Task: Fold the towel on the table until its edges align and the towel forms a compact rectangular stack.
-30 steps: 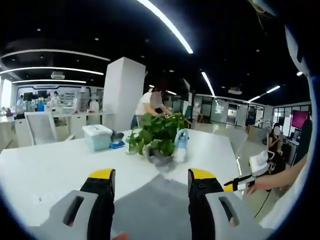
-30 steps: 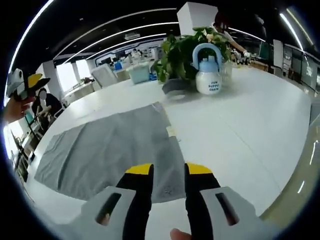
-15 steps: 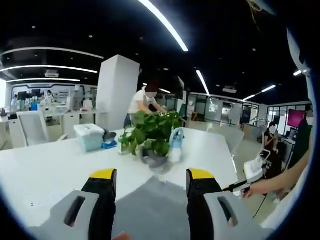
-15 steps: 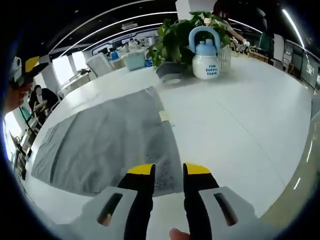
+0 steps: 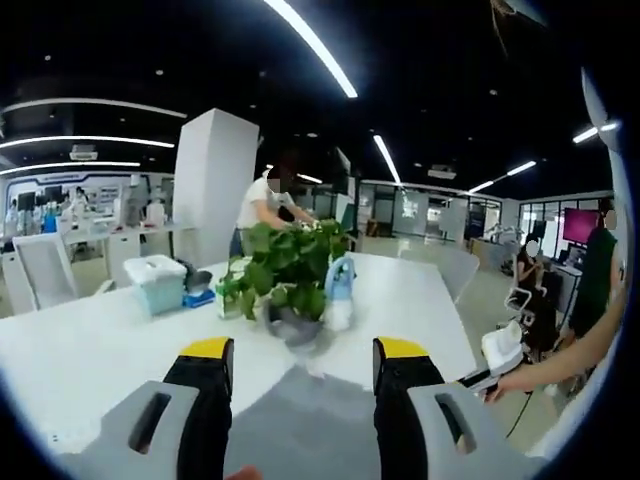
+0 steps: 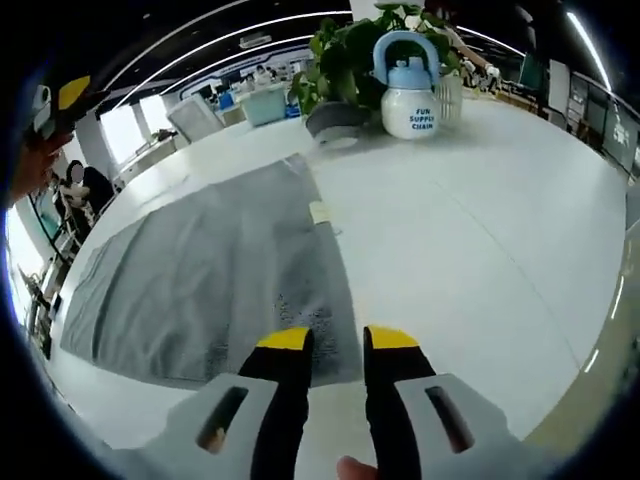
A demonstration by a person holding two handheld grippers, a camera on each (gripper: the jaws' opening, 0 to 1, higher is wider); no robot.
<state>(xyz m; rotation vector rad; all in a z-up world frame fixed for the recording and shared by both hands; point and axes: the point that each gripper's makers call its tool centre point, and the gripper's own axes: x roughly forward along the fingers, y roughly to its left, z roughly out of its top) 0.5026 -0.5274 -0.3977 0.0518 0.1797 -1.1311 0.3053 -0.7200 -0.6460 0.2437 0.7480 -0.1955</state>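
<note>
A grey towel [image 6: 210, 280] lies spread flat on the white table [image 6: 480, 250], with a small white tag [image 6: 320, 212] at its right edge. My right gripper [image 6: 337, 340] hovers low over the towel's near right corner, jaws a narrow gap apart with nothing between them. In the left gripper view the towel [image 5: 310, 420] stretches out between the widely open jaws of my left gripper [image 5: 302, 350]. A hand holds the right gripper [image 5: 500, 358] at that view's right edge. The left gripper [image 6: 55, 100] shows at the far left of the right gripper view.
A potted plant [image 6: 345, 60] and a white watering bottle [image 6: 408, 95] with a blue handle stand beyond the towel's far end. A pale storage box [image 5: 155, 283] sits further back. People work in the office behind. The table edge [image 6: 590, 370] runs close on the right.
My right gripper has moved down and forward toward the towel's near right corner. The left gripper's view has swung a little, so the plant sits further left. Both jaw gaps are unchanged.
</note>
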